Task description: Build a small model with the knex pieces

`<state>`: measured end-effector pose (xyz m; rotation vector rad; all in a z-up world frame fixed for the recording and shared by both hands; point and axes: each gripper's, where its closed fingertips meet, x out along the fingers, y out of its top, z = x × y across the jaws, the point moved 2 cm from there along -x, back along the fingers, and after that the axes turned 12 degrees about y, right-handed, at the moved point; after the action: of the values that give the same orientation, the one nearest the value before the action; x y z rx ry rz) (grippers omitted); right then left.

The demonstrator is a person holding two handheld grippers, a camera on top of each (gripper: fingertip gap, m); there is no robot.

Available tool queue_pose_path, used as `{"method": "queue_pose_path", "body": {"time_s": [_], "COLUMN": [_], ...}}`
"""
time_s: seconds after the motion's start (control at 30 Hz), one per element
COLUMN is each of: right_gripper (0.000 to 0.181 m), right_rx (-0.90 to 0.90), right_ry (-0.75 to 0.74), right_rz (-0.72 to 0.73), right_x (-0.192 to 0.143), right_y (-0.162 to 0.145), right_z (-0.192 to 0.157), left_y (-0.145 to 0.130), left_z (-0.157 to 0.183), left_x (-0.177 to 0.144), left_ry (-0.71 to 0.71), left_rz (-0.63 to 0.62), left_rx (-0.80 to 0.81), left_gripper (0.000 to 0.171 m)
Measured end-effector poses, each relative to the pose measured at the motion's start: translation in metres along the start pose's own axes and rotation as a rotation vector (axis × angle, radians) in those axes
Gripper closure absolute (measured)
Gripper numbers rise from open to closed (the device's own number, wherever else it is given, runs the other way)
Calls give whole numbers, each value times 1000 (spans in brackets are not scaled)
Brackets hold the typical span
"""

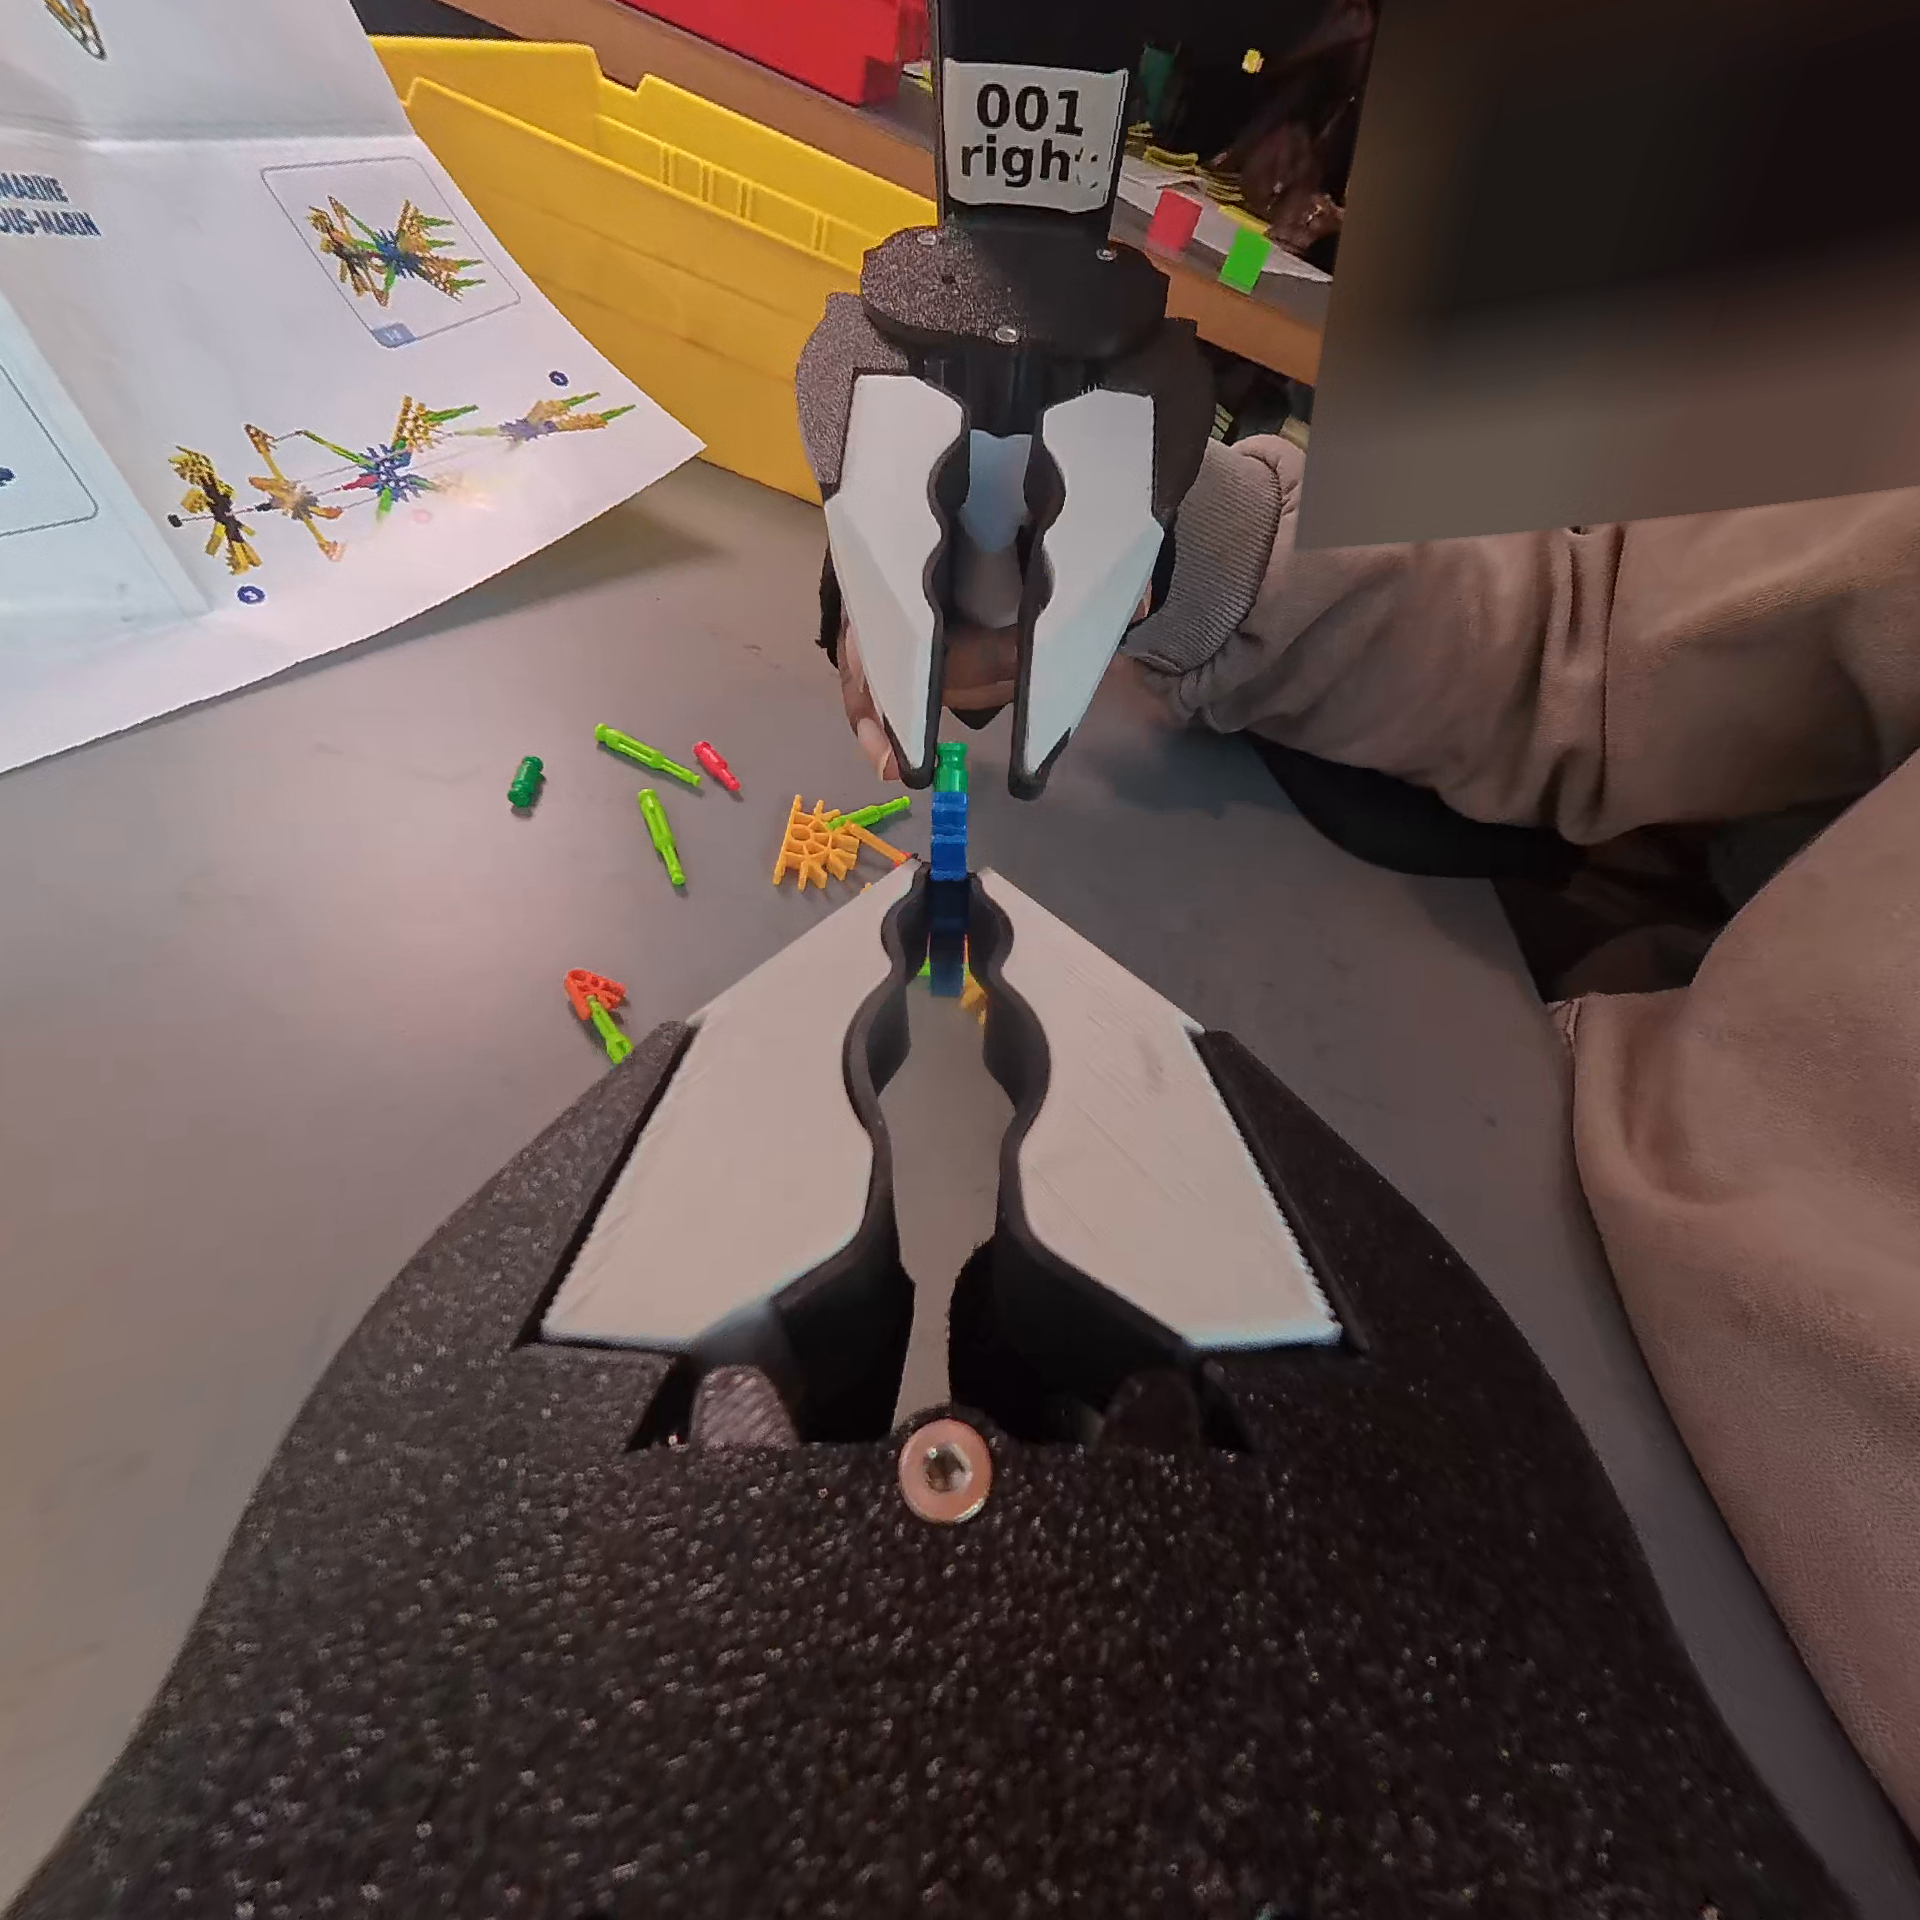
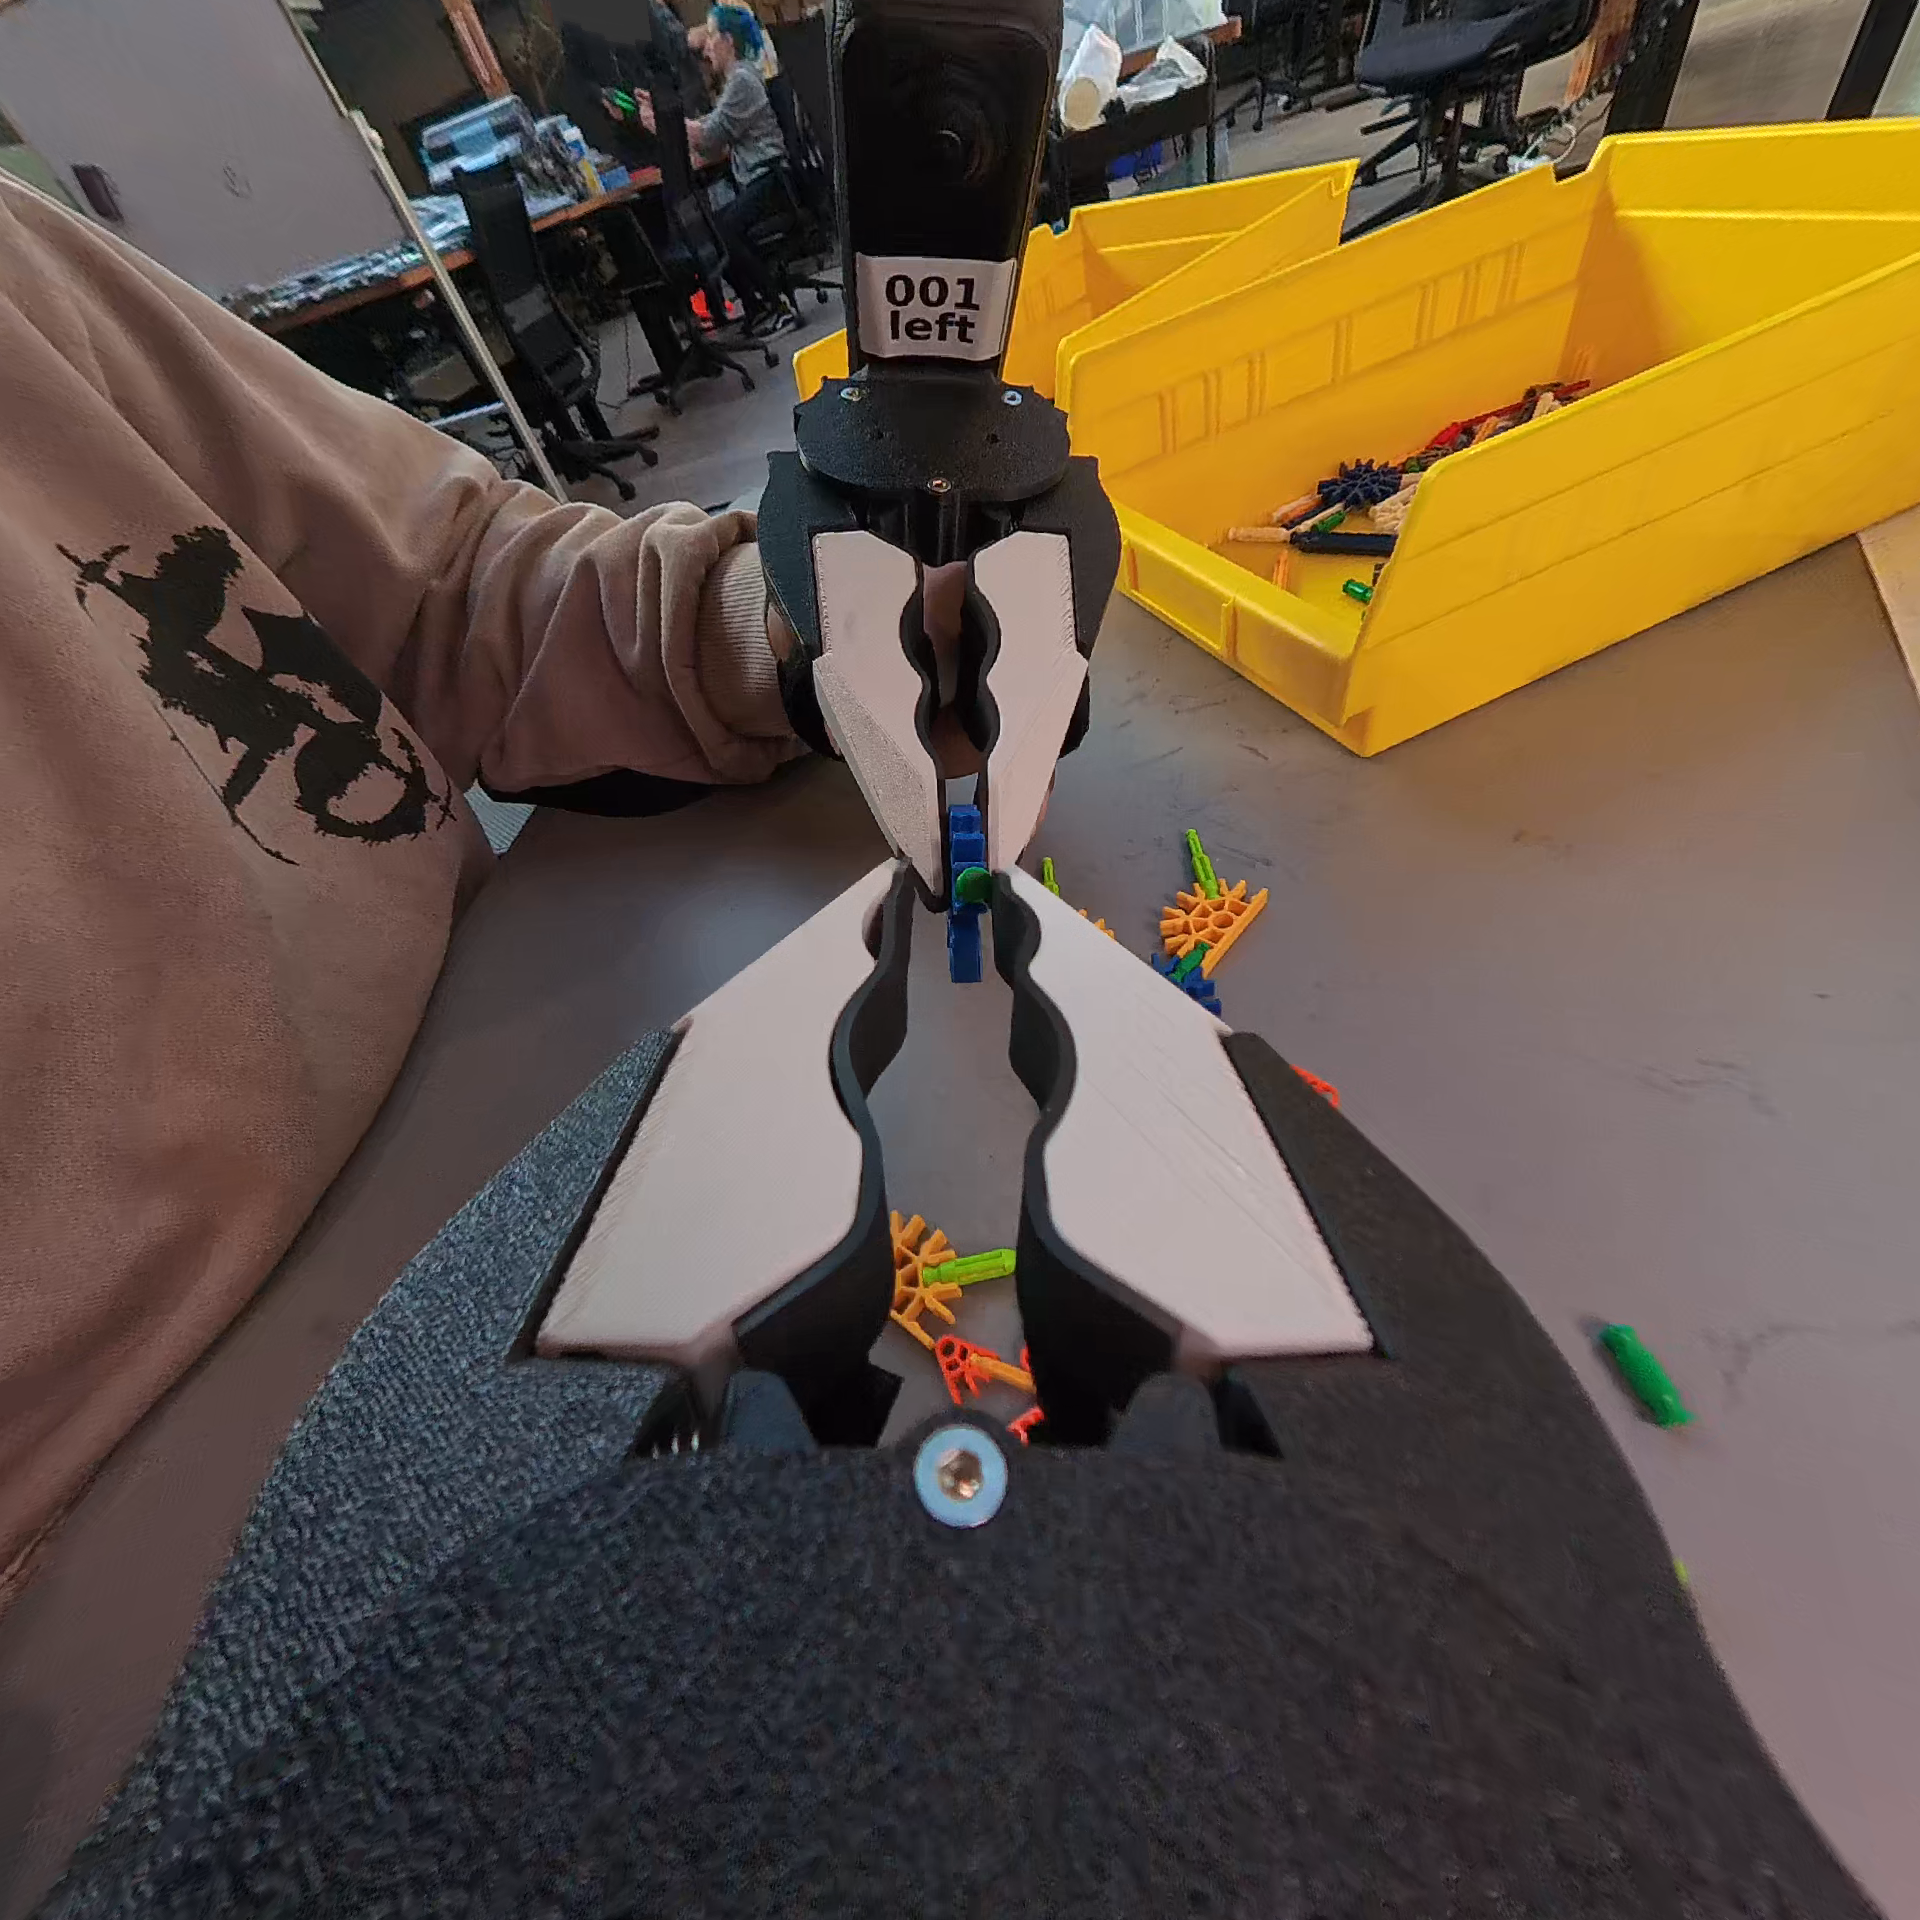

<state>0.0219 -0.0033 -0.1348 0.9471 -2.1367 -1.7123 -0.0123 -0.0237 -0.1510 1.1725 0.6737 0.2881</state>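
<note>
Left hand-held gripper [image 1: 948,883] pinching a blue connector piece [image 1: 948,868] edge-on between its fingertips, held above the grey counter [image 1: 312,1039]. Green rod [image 1: 950,769] plugged into the blue piece, pointing toward the right hand-held gripper [image 1: 971,781]. Right hand-held gripper spread slightly, fingertips either side of the rod's end, not clearly touching it; from the right wrist view, rod end [image 2: 974,885] seen as a green dot between its fingertips [image 2: 951,883], with the left hand-held gripper [image 2: 964,847] facing it tip to tip.

Scattered on the counter beneath and beside: orange fan-shaped connector [image 1: 821,842] with a green rod attached, loose green rods [image 1: 661,834], a small red rod [image 1: 717,766], a small orange connector [image 1: 594,987]. Yellow bin [image 2: 1507,499] holding mixed rods and connectors at the far side. Printed instruction sheet [image 1: 260,364] leaning near the bin. Tan sleeves [image 1: 1455,665] of a person behind both tools.
</note>
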Motion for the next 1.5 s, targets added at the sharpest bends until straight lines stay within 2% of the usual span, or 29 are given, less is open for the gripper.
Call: {"method": "queue_pose_path", "body": {"time_s": [0.23, 0.6, 0.73, 0.8, 0.9, 0.97, 1.1, 1.33, 1.5], "right_gripper": [176, 177, 178, 178, 178, 178, 178, 176, 175], "right_rx": [-21, -33, -17, 7, 53, 52, -10, -464, -623], "right_ry": [-41, -31, -65, -87, -103, -124, -248, -656, -789], "right_rz": [-49, -124, -78, -26, 63, 91, 85, -246, -355], "right_x": [1, 4, 0, -4, -5, -4, -1, 9, 11], "right_y": [-6, -15, -8, -4, 1, 2, 8, 9, 10], "right_z": [4, 3, 9, 14, 20, 22, 29, 36, 37], "left_y": [-4, -10, -1, 4, 8, 8, 11, 9, 9], "left_z": [-1, 1, -5, -7, -15, -19, -28, -42, -43], "left_x": [0, 4, 2, 2, 2, 1, -4, -8, -9], "left_ry": [-6, -12, -2, 5, 40, 45, 103, 148, 175], "left_rz": [-32, -64, 13, 55, 95, 88, 96, 115, 129], "left_rx": [-3, 5, -39, -69, -136, -162, -211, -356, -374], "left_gripper": [166, 166, 164, 157, 166, 166, 166, 166, 166]}}
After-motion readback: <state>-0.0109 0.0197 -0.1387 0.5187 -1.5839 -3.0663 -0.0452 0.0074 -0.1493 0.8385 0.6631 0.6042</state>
